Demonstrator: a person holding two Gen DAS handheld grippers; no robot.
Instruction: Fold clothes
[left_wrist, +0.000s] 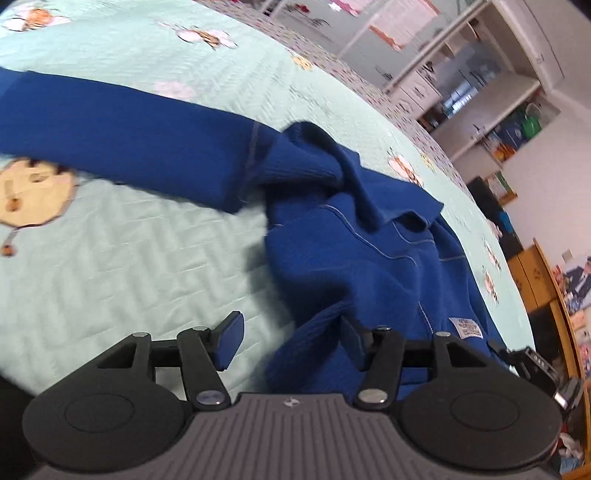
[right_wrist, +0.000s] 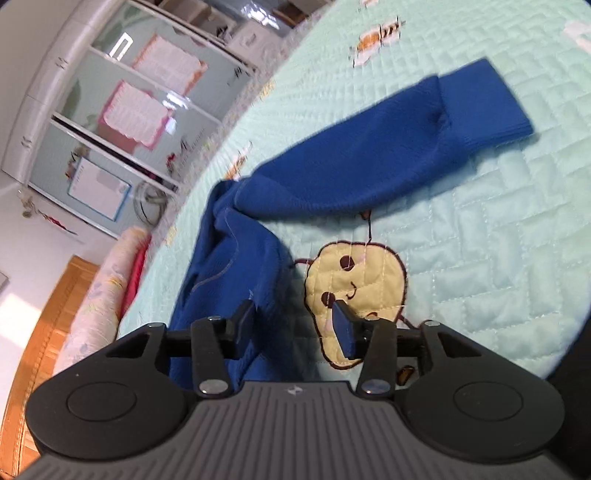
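On quilt (left_wrist: 129, 258) — blue sweatshirt (left_wrist: 351, 258), both tools open.

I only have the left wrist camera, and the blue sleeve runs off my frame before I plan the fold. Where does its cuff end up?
Observer: The cuff lies flat on the quilt, with the sleeve stretched out away from the sweater body.
Operator: Is the right gripper holding anything?
Observer: No. The right gripper is open, jaws apart, straddling the edge of the sweater body.
Operator: What is under its outer side?
Observer: One of its fingers sits over a yellow cartoon face patch stitched into the quilt.
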